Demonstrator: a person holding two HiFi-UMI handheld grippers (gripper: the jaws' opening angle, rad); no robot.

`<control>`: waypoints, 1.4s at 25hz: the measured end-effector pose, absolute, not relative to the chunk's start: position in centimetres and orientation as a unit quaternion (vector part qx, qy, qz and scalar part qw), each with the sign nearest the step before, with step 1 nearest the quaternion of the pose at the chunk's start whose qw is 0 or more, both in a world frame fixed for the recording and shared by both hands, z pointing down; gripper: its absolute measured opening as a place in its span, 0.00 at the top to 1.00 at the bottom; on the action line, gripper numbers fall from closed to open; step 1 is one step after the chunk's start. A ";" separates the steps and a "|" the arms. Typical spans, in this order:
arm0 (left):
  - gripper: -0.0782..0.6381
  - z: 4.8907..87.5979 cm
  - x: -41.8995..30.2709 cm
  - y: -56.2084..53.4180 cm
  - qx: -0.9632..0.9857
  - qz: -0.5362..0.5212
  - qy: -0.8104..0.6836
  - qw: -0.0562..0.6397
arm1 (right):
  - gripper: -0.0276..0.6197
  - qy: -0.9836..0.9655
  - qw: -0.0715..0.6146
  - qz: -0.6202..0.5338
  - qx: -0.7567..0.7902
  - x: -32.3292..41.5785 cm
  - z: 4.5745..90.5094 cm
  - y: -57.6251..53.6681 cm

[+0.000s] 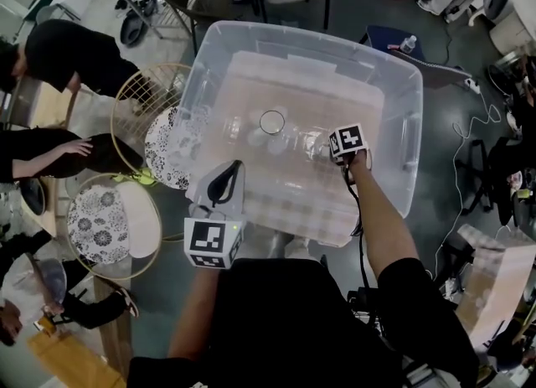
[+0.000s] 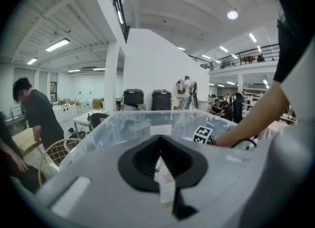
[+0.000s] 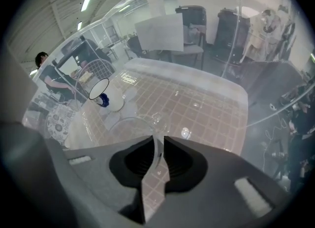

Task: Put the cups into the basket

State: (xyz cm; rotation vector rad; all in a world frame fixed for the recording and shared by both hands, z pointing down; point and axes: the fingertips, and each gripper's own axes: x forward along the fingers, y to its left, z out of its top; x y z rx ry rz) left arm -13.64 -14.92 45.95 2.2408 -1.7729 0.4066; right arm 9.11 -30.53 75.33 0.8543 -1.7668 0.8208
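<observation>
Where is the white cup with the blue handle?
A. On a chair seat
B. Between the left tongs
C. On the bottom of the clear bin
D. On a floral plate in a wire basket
C: the white cup stands upright on the checked bottom of the clear bin, within its walls.

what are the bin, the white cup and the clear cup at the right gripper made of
Bin: looks like clear plastic, with see-through, slightly cloudy walls and a moulded rim.
White cup: probably glazed ceramic; it is opaque and glossy, with a dark rim and a blue handle.
Clear cup: glass or clear plastic; it is transparent and thin-rimmed, and I can't tell which.
</observation>
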 end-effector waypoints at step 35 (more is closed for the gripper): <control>0.88 44.6 -11.2 -14.8 0.786 0.107 -0.597 0.119 | 0.95 -0.819 0.355 0.266 0.365 8.4 60.1 -30.6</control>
